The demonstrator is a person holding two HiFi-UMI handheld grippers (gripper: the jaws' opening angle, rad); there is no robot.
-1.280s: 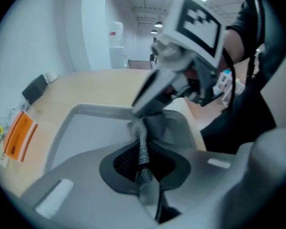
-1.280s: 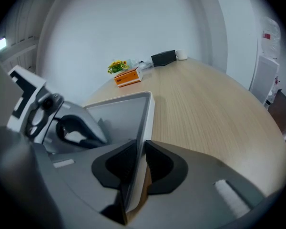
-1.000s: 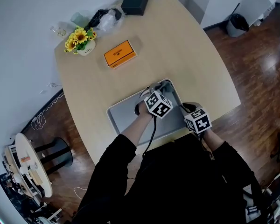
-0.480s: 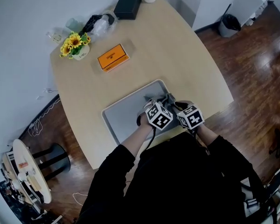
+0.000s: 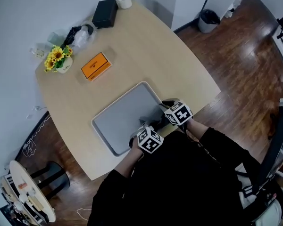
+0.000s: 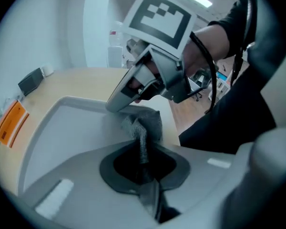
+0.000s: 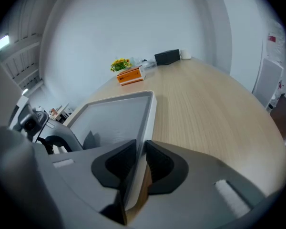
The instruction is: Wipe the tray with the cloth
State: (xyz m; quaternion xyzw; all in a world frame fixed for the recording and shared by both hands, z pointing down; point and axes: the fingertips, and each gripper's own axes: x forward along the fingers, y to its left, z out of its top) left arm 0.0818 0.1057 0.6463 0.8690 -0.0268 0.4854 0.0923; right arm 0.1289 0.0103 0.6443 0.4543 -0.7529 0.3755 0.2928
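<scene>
Pale wood table [image 5: 146,46] over a dark floor, with the grey tray [image 5: 118,121] lying a bit skewed near the edge closest to the person.

Looks to me like we're mid-wipe. The left gripper [image 6: 143,156] has its jaws pinched tight on the cloth [image 6: 145,123], a dark grey, nubbly rag that's bunched into a wad. The wad is down on the tray's floor at the near right corner, just beside the right gripper [image 7: 139,161]. That one is clamped onto the tray's raised rim. The right gripper view shows the rim running straight in between the two pads, so it's acting as the anchor hand.

Going by where the cloth sits, I'd guess this corner is getting done and most of the floor is left to cover, though I can't say that for sure. The next move probably calls for dragging the wad away from this corner and across the flat middle toward the far and left sides, pressing down enough that the cloth drags flat rather than rolling. The right grip has to be firm — otherwise the tray will just slide on that smooth wood.

As for the tray itself, it's shallow and plain matte grey, with rounded corners and a low lip all round. I can't spot any dirt or wet streaks on it from these views — it honestly looks pretty clean.
</scene>
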